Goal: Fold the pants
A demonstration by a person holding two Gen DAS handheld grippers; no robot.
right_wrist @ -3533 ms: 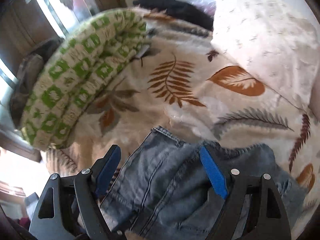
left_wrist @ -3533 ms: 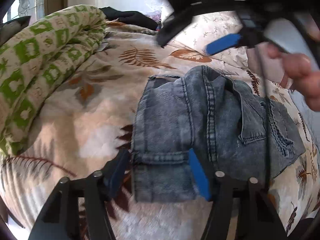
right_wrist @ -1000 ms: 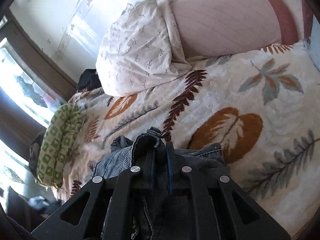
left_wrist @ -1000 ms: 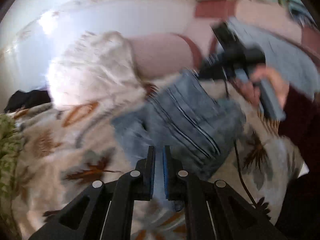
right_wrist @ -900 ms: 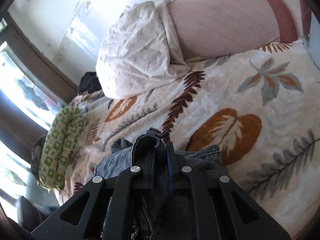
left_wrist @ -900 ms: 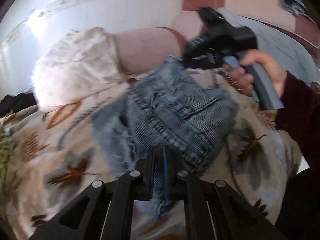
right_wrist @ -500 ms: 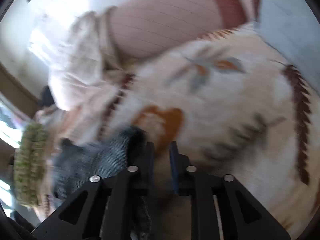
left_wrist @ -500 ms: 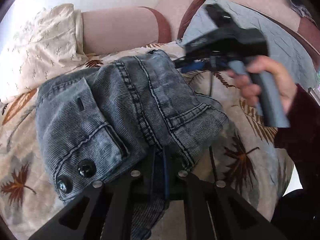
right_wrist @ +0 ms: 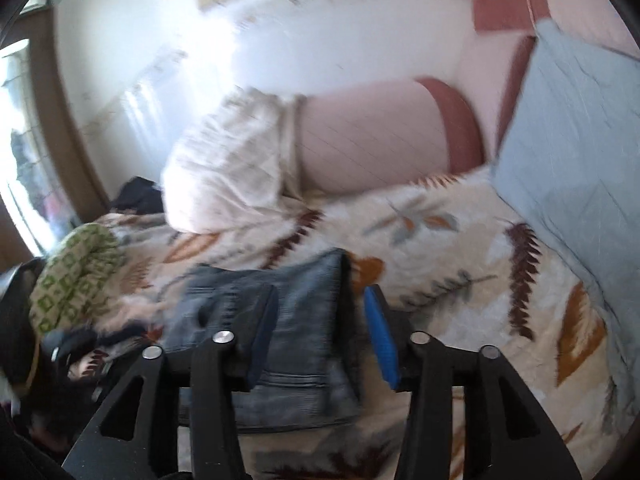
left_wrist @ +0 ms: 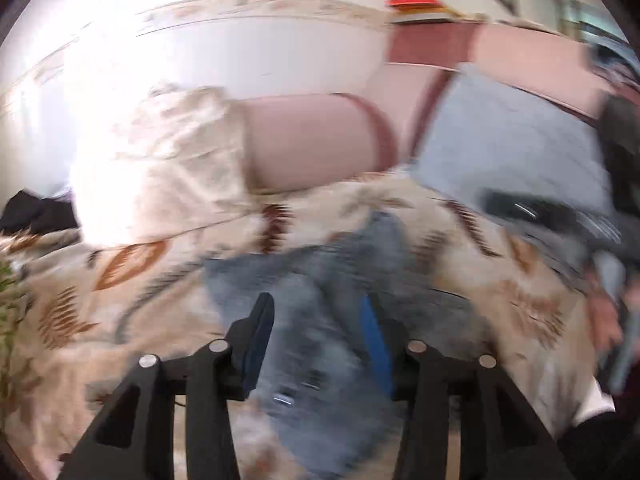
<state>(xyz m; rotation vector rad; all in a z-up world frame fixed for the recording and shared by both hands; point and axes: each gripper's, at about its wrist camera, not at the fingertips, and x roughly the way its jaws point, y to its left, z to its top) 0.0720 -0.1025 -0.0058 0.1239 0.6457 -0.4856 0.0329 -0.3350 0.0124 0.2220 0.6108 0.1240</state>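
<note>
The folded grey-blue denim pants lie on the leaf-print bedspread. In the right wrist view my right gripper hovers just above and behind them, its jaws opening, blue pads clear of the cloth. The left wrist view is heavily blurred: the pants lie below and ahead of my left gripper, whose jaws are also opening with no cloth pinched between the pads. At the right edge of that view a hand holds the right gripper's handle.
A white patterned pillow and a pink bolster lie at the head of the bed, a pale blue quilt on the right. A green-and-cream rolled blanket and dark clothing lie at the left.
Both grippers were shut on the denim and have let go, their jaws now apart. Both have drawn back and up from the pants, which now lie folded on the bedspread.
</note>
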